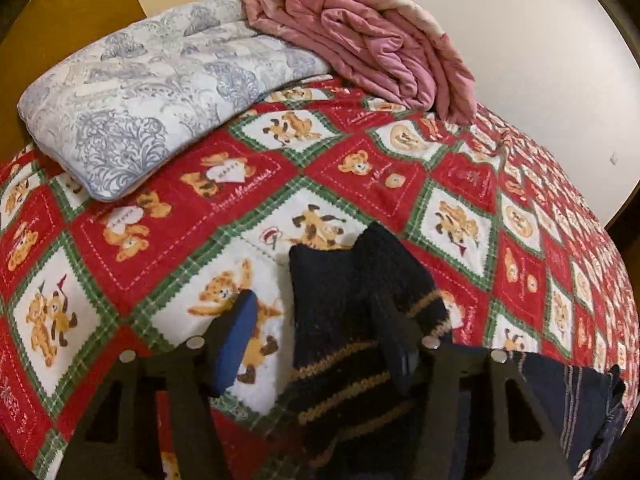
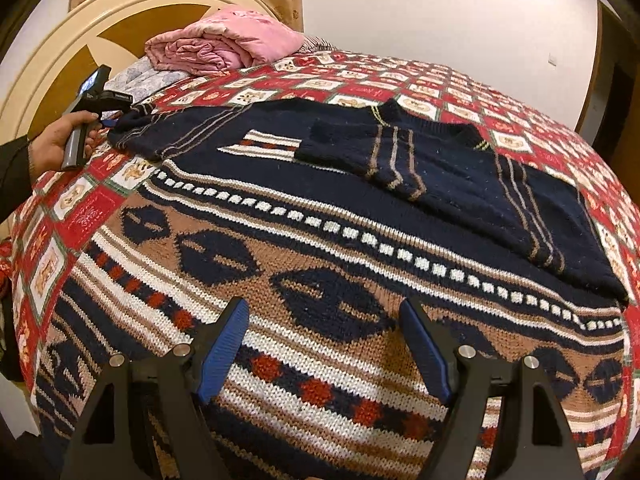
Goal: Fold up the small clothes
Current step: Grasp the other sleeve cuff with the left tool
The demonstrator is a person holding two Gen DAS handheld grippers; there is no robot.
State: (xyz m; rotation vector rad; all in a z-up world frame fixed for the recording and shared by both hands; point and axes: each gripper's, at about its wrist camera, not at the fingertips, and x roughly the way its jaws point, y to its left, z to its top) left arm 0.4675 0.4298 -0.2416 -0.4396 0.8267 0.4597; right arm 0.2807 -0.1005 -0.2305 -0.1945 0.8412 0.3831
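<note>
A navy knitted sweater [image 2: 280,240] with tan, white and red pattern bands lies flat on the bed. One sleeve [image 2: 360,156] is folded across its chest. The other sleeve stretches left to its striped cuff [image 1: 344,320]. In the left wrist view my left gripper [image 1: 314,300] straddles that cuff: the right finger rests on the knit, while the blue left pad [image 1: 236,344] stands clear of the cuff's edge. In the right wrist view a hand [image 2: 56,140] holds the left gripper [image 2: 110,122] at the cuff. My right gripper [image 2: 324,306] hangs open above the patterned hem, with nothing between its pads.
A red, green and white teddy-bear bedspread [image 1: 360,168] covers the bed. A folded blue-grey floral quilt [image 1: 152,92] and a bundled pink blanket [image 1: 360,40] lie at the head, by a cream and brown headboard [image 2: 60,48]. A white wall [image 2: 440,8] runs behind the bed.
</note>
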